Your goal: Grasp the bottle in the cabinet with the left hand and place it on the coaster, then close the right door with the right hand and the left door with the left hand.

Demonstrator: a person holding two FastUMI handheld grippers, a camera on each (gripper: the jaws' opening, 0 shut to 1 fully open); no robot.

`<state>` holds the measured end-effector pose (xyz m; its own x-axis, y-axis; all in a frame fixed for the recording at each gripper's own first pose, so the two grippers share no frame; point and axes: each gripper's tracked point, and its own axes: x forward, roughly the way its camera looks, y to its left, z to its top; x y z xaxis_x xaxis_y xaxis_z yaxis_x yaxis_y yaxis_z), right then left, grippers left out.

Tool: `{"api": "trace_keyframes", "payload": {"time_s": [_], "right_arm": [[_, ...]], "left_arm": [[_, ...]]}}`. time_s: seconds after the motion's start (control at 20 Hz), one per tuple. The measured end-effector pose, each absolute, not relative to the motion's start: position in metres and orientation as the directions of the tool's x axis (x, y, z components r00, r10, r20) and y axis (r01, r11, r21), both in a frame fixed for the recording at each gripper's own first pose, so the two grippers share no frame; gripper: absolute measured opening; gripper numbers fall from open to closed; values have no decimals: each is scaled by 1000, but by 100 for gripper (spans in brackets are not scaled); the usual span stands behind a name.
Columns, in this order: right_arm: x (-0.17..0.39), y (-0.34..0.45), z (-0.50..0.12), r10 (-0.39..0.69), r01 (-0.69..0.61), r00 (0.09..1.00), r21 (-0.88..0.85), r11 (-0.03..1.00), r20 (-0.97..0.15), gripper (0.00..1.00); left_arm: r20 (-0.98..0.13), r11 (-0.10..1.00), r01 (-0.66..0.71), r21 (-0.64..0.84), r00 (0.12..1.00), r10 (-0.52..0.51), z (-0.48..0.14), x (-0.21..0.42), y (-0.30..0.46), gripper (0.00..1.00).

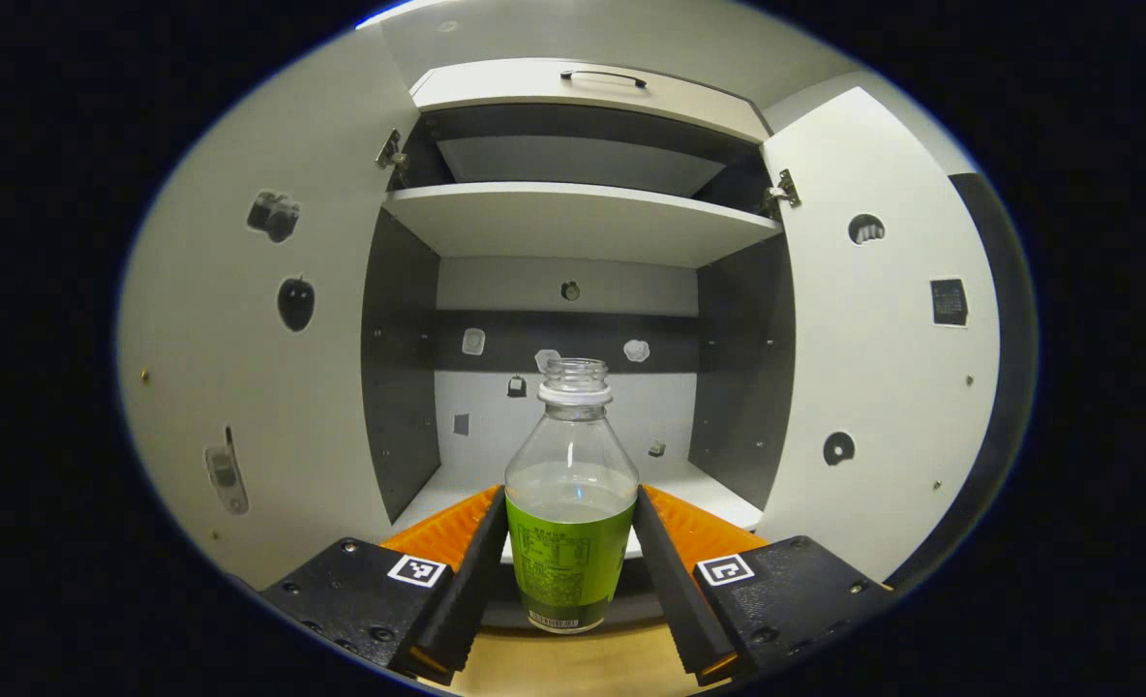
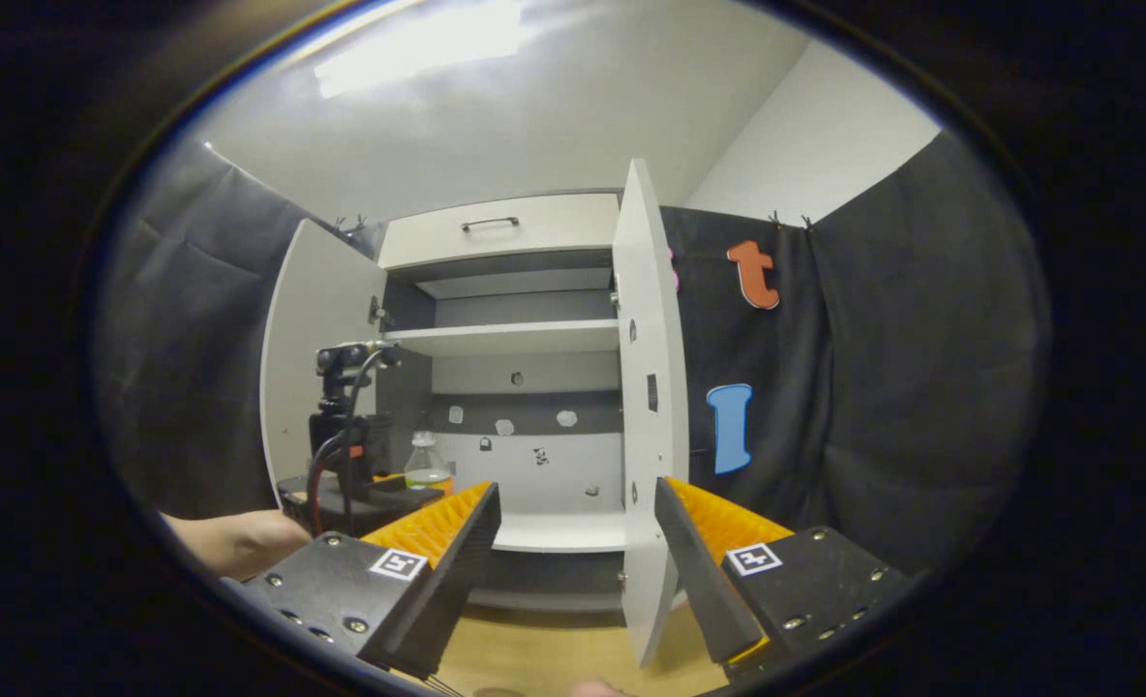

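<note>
In the left gripper view, left gripper clamped on the bottle, both fingers pressing its labelled sides; bottle upright, long axis vertical, open neck pointing up, held in front of the cabinet just past its front edge, above a wooden surface. In the right gripper view, right gripper spread wide and empty, right door edge-on straight ahead between its fingers, so nearest to this hand; bottle far left beside the left door; coaster not visible.
</note>
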<state>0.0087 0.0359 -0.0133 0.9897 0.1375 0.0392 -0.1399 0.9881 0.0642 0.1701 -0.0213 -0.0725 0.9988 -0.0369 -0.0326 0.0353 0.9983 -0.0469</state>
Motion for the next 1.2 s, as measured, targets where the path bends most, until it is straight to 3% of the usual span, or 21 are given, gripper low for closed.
{"api": "trace_keyframes", "payload": {"time_s": [0.35,0.9,1.2], "right_arm": [[3,26,-26,142,-143,990,72,987,9,96],[-4,15,-51,136,-133,990,87,987,-24,96],[-8,7,-82,126,-108,986,162,981,-105,96]], "left_arm": [[-114,994,47,-101,992,-58,-166,108,-49,80],[-253,994,100,36,964,-88,-350,40,-92,80],[-252,989,147,-17,956,-147,-391,18,-109,80]]}}
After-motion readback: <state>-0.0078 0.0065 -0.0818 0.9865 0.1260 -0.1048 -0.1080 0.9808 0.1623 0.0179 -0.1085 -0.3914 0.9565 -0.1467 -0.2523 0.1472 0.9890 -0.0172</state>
